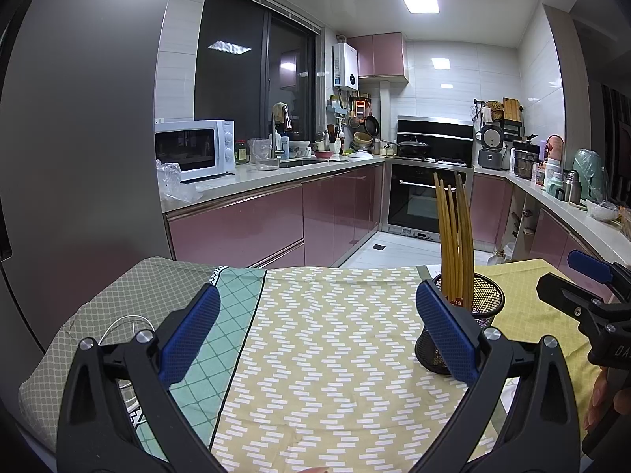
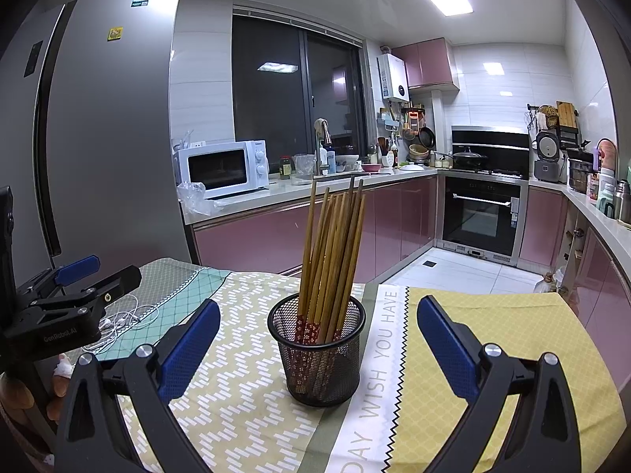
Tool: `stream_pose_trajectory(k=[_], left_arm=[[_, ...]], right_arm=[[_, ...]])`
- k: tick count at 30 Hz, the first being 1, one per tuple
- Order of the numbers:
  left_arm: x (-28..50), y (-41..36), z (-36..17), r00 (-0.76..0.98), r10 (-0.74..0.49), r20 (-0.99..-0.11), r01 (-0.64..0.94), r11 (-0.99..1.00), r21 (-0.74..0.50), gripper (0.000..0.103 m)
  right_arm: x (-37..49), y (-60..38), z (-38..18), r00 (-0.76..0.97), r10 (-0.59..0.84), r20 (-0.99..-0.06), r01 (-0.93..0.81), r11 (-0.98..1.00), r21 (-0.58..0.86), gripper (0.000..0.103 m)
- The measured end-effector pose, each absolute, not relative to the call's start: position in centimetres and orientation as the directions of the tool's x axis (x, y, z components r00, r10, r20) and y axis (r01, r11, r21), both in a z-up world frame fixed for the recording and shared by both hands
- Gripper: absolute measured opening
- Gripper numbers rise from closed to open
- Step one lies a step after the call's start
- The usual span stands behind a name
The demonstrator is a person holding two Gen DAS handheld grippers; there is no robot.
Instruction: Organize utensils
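A black mesh cup (image 2: 315,354) stands upright on the worktop (image 2: 252,394), which is covered by a patchwork cloth (image 2: 493,354) of yellow, green and grey patterns with printed lettering. The cup holds a bundle of wooden chopsticks (image 2: 331,260), all upright and leaning slightly, their patterned red ends down inside the mesh.

The right claw (image 2: 318,349) has its blue-padded fingers (image 2: 445,349) spread wide apart, gripping nothing. In the right wrist view the cup sits between the two fingers and a little beyond their tips, touching neither.

The left claw (image 1: 317,335) is also spread wide and empty. It points at bare cloth to the left of the cup; in the left wrist view the cup (image 1: 479,307) shows just behind the claw's right finger (image 1: 445,335), partly hidden by it, so whether they touch cannot be told. The chopsticks (image 1: 453,236) rise above that finger.

White earphones (image 2: 126,317) lie tangled on the grey-green part of the cloth near the left claw. A hand's fingertips (image 1: 599,402) show at the right edge of the left wrist view, around the handle of the right claw.

Beyond the worktop are pink cabinets, a white microwave (image 2: 224,169) on the counter, a built-in oven (image 2: 483,216) and a grey fridge (image 2: 98,138).
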State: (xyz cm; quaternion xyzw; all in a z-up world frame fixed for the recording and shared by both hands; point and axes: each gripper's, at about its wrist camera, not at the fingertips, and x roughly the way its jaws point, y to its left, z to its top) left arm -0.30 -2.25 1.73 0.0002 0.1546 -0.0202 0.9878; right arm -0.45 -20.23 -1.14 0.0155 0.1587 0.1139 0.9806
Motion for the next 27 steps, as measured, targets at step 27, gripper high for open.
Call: stream_pose_trajectory(k=[27], left_arm=[[-0.27,-2.40,1.79,0.951,-0.039,-0.307,0.040,0.999,-0.004,0.098]], right_arm=[[-0.46,-20.07,-1.06,0.922,0.229,-0.312,-0.217,0.974,0.072,0.097]])
